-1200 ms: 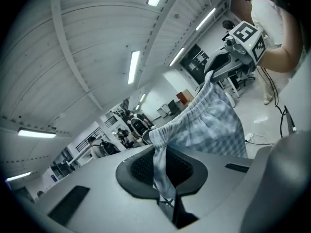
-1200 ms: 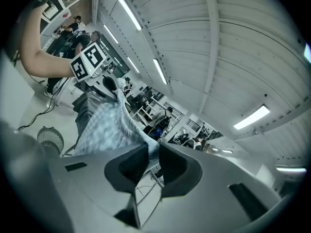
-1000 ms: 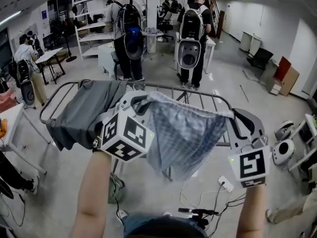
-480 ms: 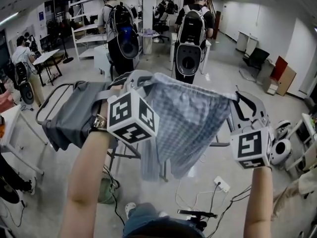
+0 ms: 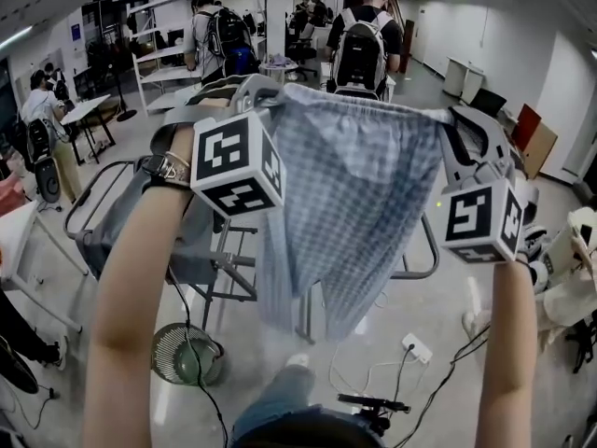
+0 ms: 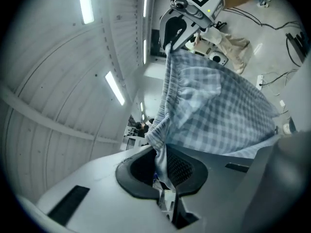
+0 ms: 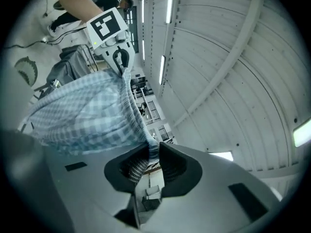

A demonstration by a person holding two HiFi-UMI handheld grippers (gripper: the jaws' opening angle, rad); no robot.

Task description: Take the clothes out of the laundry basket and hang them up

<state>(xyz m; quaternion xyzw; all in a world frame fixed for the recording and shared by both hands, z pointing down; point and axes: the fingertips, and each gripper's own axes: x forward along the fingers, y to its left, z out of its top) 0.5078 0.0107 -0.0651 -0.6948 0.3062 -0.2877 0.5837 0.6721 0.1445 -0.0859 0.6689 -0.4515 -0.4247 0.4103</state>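
Centre of the head view: checked shorts [image 5: 354,203] hang spread between the two grippers, waistband stretched taut along the top, fabric sagging to a point toward the lower centre of the frame.

Left gripper [image 5: 264,93]: marker cube at left-centre, forearm running down to the lower left. Its own view shows the jaws pressed together on a bunched corner of the waistband [image 6: 163,152]; the fabric passes between the two dark pads, and the cloth [image 6: 218,110] fans out to the upper right.

Right gripper [image 5: 454,119]: marker cube at right-centre, forearm running to the lower right. Its own view shows the jaws closed on the other waistband corner, a thin fold pinched between the pads [image 7: 151,154]. The rest of the shorts [image 7: 82,115] spreads to the left.

Each gripper is visible in the other's view at the far end of the waistband: right one [image 6: 169,45], left one [image 7: 122,64].

Behind and below the shorts, left of frame: drying rack [image 5: 93,187] with a grey garment [image 5: 117,245] draped over it. The shorts are held above the rack, not touching it.

Upper background: person with a backpack [image 5: 362,49], facing away.
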